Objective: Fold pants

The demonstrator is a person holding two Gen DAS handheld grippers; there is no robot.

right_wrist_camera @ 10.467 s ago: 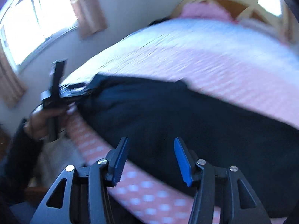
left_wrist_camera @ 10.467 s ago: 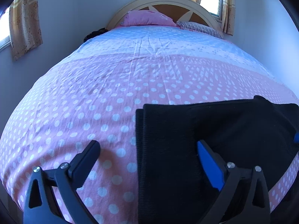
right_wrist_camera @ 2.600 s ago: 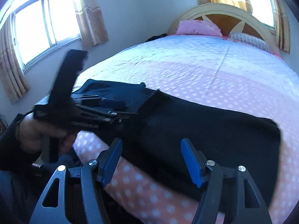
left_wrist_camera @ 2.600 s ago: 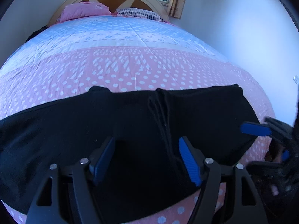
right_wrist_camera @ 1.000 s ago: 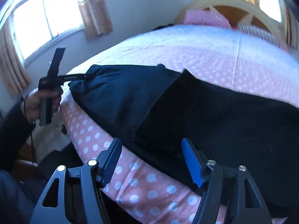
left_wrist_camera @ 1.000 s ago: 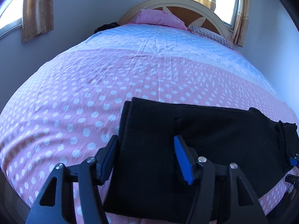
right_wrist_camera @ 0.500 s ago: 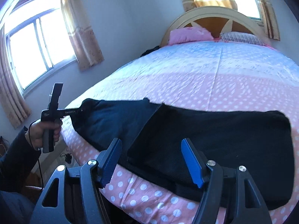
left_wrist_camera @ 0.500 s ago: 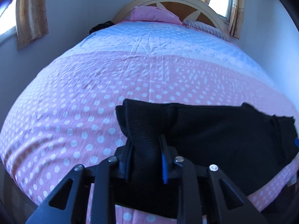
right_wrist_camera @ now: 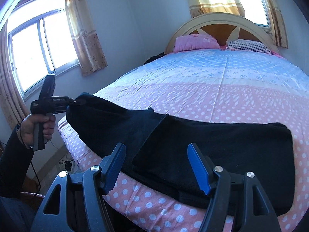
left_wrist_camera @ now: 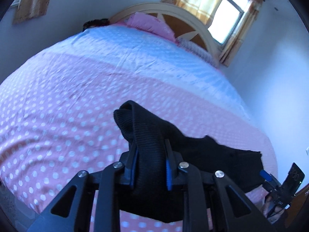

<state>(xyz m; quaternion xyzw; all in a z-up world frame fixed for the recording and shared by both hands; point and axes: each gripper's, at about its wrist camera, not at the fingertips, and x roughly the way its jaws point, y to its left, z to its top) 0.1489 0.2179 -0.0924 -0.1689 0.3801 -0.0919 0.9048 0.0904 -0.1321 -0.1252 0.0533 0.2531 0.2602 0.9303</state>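
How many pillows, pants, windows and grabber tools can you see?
Pillows: 2, a pink pillow and a striped pillow
Pants: 1, the black pants
Windows: 2, side window and headboard window
Grabbers: 2, left gripper and right gripper
Total: 7

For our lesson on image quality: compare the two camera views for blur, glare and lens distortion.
Left wrist view: slightly blurred, the dotted bedspread smeared, the window blown out, the black pants nearly featureless. Right wrist view: sharper, crisp dots, but both windows glare white. Both views: fisheye bulges the bed and darkens the corners.
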